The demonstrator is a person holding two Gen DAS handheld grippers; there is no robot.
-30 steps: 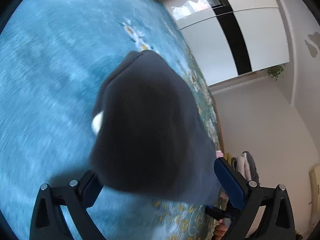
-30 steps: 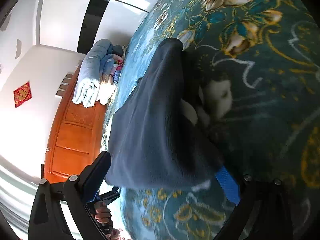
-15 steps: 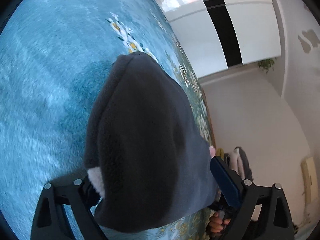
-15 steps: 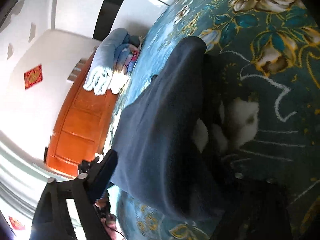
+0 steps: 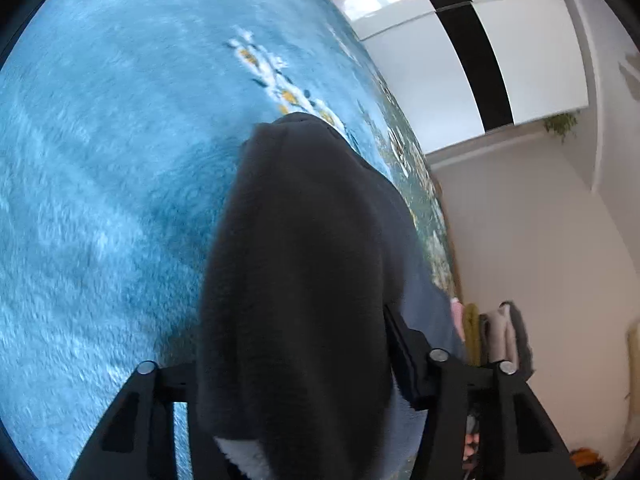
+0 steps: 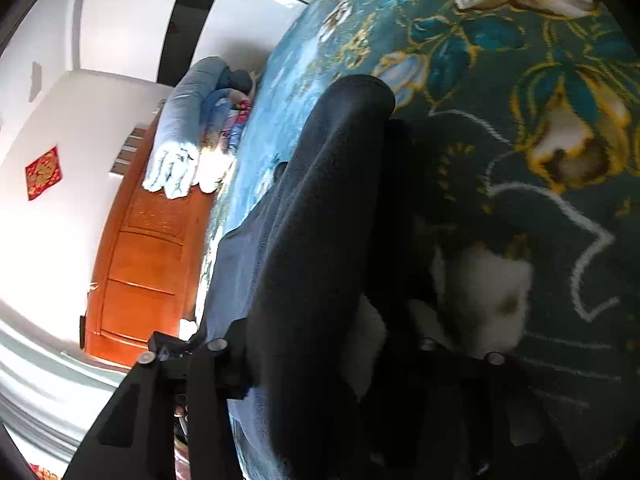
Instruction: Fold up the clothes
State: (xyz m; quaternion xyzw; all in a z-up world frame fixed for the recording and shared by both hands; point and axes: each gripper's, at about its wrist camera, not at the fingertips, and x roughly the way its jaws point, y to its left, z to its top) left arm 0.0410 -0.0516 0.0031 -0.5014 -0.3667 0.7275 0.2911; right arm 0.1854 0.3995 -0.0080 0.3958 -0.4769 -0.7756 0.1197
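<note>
The bed blanket (image 5: 100,160), teal with gold flowers, is the largest thing here, and the dark grey fleece garment (image 5: 296,264) hangs over it, lifted and draped between the two tools. The left gripper (image 5: 294,392) has its jaws narrowed on one edge of the fleece, and the right gripper (image 6: 320,360) is clamped on another edge in the same way. I judge that a fold is in progress: the held edge is carried across. The next move probably needs both tools to lower together and lay the edge flat on the blanket.

Only the right view shows the wooden headboard (image 6: 136,264) and the rolled bedding (image 6: 188,128) at the blanket's far end, and the white fleece lining (image 6: 480,296). Only the left view shows the small plant (image 5: 560,124).
</note>
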